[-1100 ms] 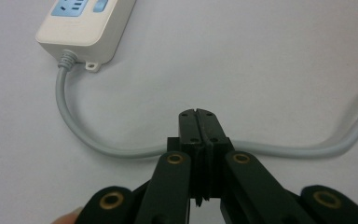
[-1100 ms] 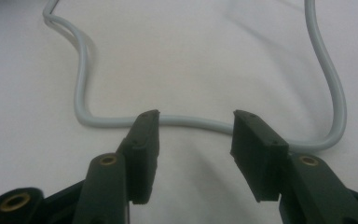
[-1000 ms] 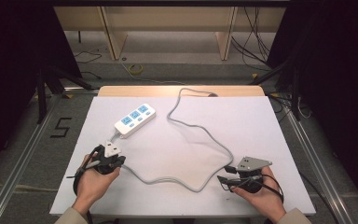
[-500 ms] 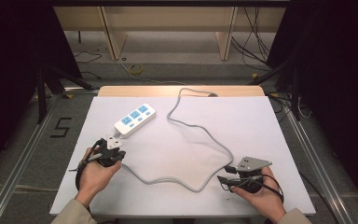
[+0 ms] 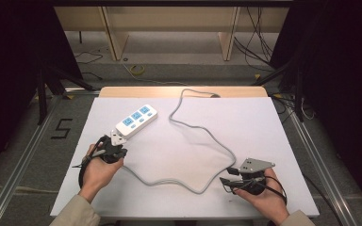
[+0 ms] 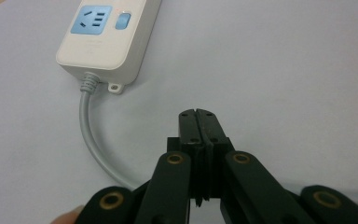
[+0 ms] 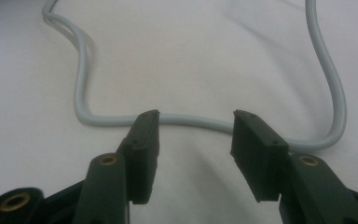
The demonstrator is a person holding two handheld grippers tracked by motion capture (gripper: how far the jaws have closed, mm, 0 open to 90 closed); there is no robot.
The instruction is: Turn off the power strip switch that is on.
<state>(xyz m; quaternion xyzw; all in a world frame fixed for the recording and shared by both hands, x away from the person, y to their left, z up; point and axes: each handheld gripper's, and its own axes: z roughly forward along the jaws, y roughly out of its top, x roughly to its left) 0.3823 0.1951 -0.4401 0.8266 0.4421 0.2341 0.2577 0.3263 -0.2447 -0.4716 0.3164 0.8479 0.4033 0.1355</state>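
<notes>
the left tool [image 6: 198,114] is pressed fully closed on nothing, the white power strip [image 6: 103,35] ahead and to its left on the worktop [image 5: 264,127]. the right tool [image 7: 193,128] gapes wide, empty, the grey cable [image 7: 191,120] crossing just beyond its tips.
</notes>
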